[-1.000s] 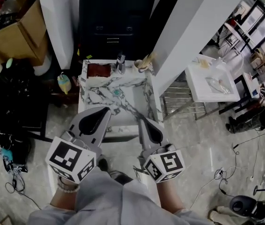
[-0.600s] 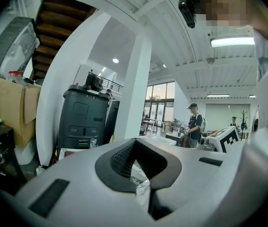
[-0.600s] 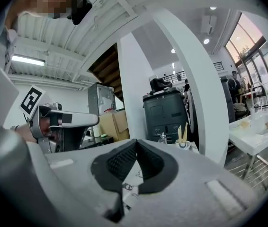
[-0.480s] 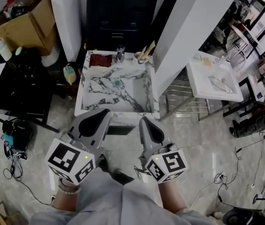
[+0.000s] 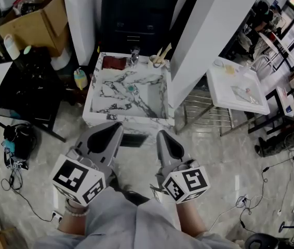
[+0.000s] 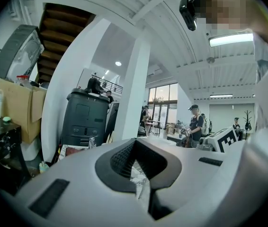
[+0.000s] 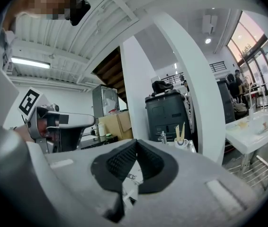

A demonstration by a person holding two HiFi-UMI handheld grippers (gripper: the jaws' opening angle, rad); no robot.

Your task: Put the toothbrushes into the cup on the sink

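I am watching the marble sink (image 5: 129, 121) from three cameras.
The head view is looking steeply down from well back; both gripper views are looking level along their jaws from low down. All three are sharing the sink's back edge and the dark cabinet (image 5: 131, 14).

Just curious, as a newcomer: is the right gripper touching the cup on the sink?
Apart. In the head view, the whole sink basin lies between the right gripper and the cup.
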